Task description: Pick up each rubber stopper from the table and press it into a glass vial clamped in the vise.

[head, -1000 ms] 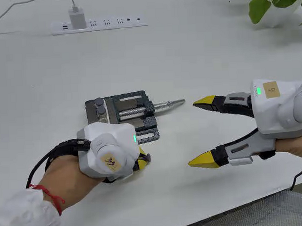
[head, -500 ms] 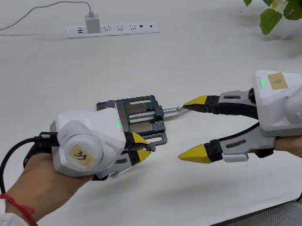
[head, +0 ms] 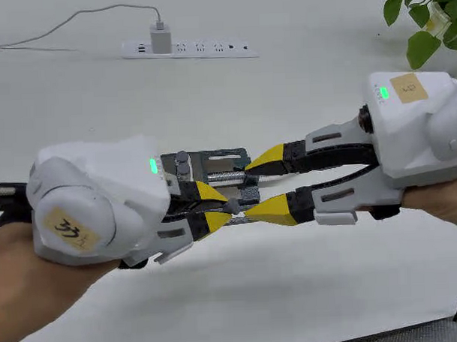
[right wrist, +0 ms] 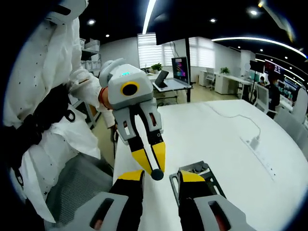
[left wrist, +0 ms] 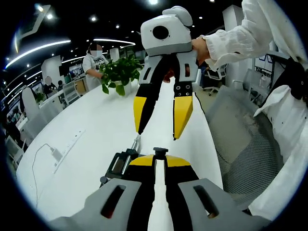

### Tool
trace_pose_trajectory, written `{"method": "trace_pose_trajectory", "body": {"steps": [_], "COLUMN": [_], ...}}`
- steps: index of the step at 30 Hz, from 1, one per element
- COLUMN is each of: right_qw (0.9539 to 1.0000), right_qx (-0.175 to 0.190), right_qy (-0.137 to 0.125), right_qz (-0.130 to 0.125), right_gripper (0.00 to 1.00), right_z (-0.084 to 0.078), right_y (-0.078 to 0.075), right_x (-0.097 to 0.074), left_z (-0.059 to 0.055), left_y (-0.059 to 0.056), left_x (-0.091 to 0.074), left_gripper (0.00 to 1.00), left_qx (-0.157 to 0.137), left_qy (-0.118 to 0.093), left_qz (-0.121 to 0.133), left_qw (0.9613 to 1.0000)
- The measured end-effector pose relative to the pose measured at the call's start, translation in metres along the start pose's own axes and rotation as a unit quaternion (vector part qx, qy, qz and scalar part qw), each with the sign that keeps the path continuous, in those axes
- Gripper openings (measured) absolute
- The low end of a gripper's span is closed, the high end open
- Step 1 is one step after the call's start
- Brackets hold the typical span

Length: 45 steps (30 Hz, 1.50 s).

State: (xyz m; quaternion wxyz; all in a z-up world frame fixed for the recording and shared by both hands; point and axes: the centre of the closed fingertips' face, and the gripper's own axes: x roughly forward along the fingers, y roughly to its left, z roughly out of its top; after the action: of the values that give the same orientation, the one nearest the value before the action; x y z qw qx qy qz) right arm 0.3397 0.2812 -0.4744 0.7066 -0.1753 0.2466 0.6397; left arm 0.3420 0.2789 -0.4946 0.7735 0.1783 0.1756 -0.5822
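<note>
My left gripper (head: 224, 208) is shut on a small dark grey rubber stopper (head: 232, 208), held above the table in front of the vise (head: 222, 158). My right gripper (head: 246, 191) faces it from the right, open, its yellow tips above and below the stopper. In the left gripper view the stopper (left wrist: 160, 152) sticks out of my shut left gripper (left wrist: 160, 161), with the right gripper (left wrist: 158, 130) open just beyond. In the right gripper view the stopper (right wrist: 157, 174) sits between my right gripper's (right wrist: 160, 177) tips. A grey-capped vial (head: 181, 159) stands in the vise, partly hidden.
A white power strip (head: 190, 48) with a plugged-in charger (head: 161, 40) lies at the back of the white table (head: 301, 93). A potted plant (head: 433, 17) stands at the back right. The table's front edge runs past the lower right corner.
Both grippers have closed in on each other over the vise. The left one rose and moved right with the stopper; the right one moved left, its tips now flanking the stopper.
</note>
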Motion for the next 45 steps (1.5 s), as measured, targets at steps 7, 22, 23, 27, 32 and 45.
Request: {"method": "trace_pose_trajectory", "body": {"steps": [7,22,23,27,32,45], "right_qw": [0.9997,0.9994,0.9994,0.9994,0.9993,0.9991], "right_qx": [0.0,-0.007,-0.008,-0.008,-0.011,-0.018], "right_qy": [0.009,0.012,0.012,0.012,0.015,0.019], "right_qz": [0.021,0.032,0.032,0.031,0.032,0.033], "right_gripper": [0.16,0.08,0.08,0.08,0.07,0.06], "right_z": [0.002,0.006,0.006,0.007,0.006,0.006], "right_y": [0.008,0.01,0.01,0.01,0.01,0.012], "right_x": [0.006,0.009,0.009,0.008,0.008,0.01], "left_z": [0.007,0.012,0.012,0.013,0.013,0.011], "left_y": [0.001,0.001,0.001,0.001,0.001,0.0], "left_x": [-0.009,-0.012,-0.012,-0.013,-0.012,-0.012], "left_gripper": [0.03,0.03,0.03,0.03,0.03,0.03], "left_qx": [-0.004,-0.005,-0.004,-0.006,-0.007,-0.006], "left_qy": [-0.013,-0.023,-0.023,-0.025,-0.023,-0.021], "left_qz": [0.01,0.013,0.012,0.013,0.012,0.011], "left_qw": [0.9998,0.9996,0.9997,0.9996,0.9996,0.9997]}}
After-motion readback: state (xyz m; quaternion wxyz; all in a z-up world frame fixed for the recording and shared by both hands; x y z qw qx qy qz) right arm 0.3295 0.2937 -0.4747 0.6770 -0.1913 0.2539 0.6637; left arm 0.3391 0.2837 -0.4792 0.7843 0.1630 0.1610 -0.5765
